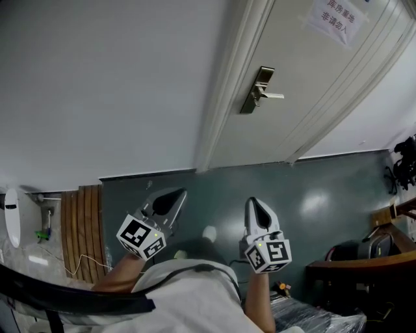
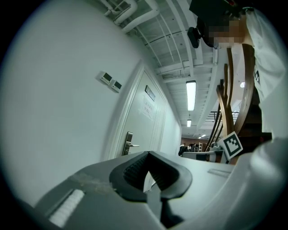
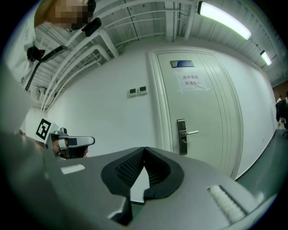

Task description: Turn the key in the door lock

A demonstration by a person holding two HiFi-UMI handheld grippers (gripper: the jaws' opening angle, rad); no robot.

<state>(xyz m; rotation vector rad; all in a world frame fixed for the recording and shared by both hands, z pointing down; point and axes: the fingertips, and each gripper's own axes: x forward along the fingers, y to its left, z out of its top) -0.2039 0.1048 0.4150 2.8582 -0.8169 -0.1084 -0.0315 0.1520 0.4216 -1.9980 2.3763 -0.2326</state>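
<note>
A cream door (image 1: 312, 78) stands shut ahead, with a brass lock plate (image 1: 260, 88) and a lever handle (image 1: 273, 96) on it. The plate also shows in the left gripper view (image 2: 128, 143) and in the right gripper view (image 3: 182, 136). No key can be made out at this distance. My left gripper (image 1: 174, 196) and right gripper (image 1: 255, 205) are held level side by side, well short of the door. Both are shut with nothing between the fingertips (image 2: 148, 153) (image 3: 144, 149). From the right gripper view, the left gripper (image 3: 67, 143) sits off to the left.
A paper notice (image 1: 335, 18) hangs on the door and two wall switches (image 3: 137, 91) sit left of the frame. A slatted wooden panel (image 1: 81, 227) and a white device (image 1: 12, 218) are at the left wall. Dark furniture (image 1: 364, 260) stands at the right on the grey-green floor (image 1: 312, 188).
</note>
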